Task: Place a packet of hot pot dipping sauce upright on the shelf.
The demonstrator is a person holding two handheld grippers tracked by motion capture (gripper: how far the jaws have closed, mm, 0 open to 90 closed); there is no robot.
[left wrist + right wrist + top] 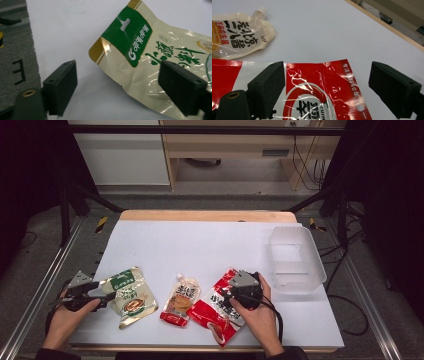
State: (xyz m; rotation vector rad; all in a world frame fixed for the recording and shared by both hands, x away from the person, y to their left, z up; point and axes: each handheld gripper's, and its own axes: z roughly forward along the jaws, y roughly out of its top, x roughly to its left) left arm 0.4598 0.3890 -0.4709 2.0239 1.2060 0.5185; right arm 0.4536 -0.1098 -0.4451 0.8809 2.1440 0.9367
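- In the high view, the left gripper (102,294) sits at the lower left of the frame, held in the person's left hand (67,312), its tips at the left edge of the green and cream packet (131,296).
- In the left gripper view, its jaws stand apart with nothing pinched: the left one is over bare white table (62,37), the right one over the packet's cream lower part, and the green and cream packet (140,50) runs from the upper middle to the right edge of the frame. I cannot tell whether either pad touches it.
- The right gripper (231,295) is at the lower middle-right of the high view, in the right hand (257,317), above the red and white packet (212,312).
- In the right gripper view, its jaws are spread wide; the red and white packet (329,87) lies flat between and under them across the bottom of the frame, not clamped.
- Between the two packets in the high view lies a spouted pouch (181,299), near the red one; the right gripper view shows it at the upper left (239,35).
- Farther back, at the right of the high view, a clear plastic tub (312,270) stands on the white table (200,240), well apart from the packets.
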